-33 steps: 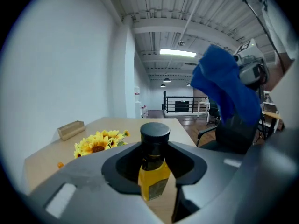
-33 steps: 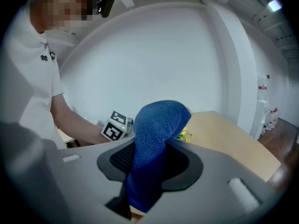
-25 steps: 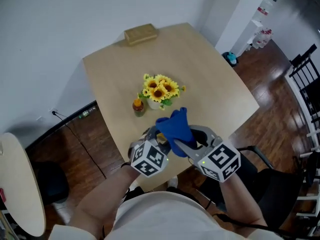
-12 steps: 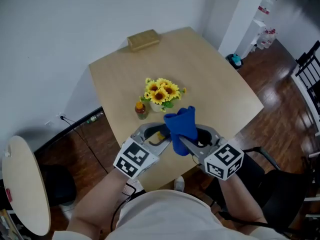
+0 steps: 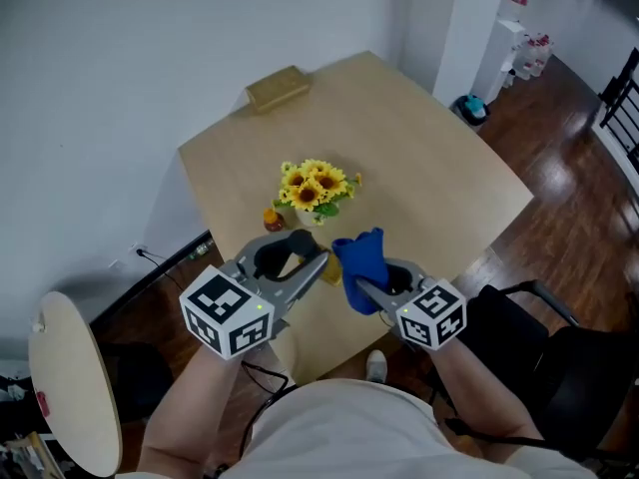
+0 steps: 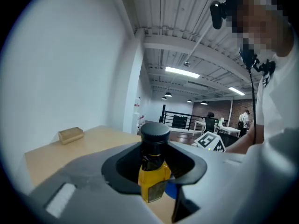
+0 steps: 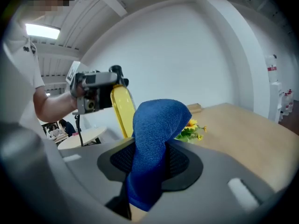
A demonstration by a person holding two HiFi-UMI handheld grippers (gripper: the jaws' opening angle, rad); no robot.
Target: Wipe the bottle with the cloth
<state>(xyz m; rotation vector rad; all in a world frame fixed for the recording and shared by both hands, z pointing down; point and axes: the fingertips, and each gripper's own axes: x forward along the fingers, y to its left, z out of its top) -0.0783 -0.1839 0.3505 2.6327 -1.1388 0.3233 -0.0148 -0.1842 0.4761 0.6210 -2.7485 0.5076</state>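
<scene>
Pale wooden table [image 5: 439, 168] fills the head view. On the person's side of the sunflowers [image 5: 313, 188], left gripper [image 5: 318, 259] and right gripper [image 5: 361, 285] sit close together.

Left gripper view: jaws clamped on the yellow bottle [image 6: 153, 174], black cap up.

Right gripper view: jaws pinching the blue cloth [image 7: 152, 143], bottle just beside it.

Wiping seems about to begin; next, press cloth against bottle and rub.

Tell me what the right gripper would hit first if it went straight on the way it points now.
Probably the yellow bottle in the left gripper, just ahead and slightly left of the blue cloth that the right gripper holds. The cloth's tip would touch first, though depth is unclear.
</scene>
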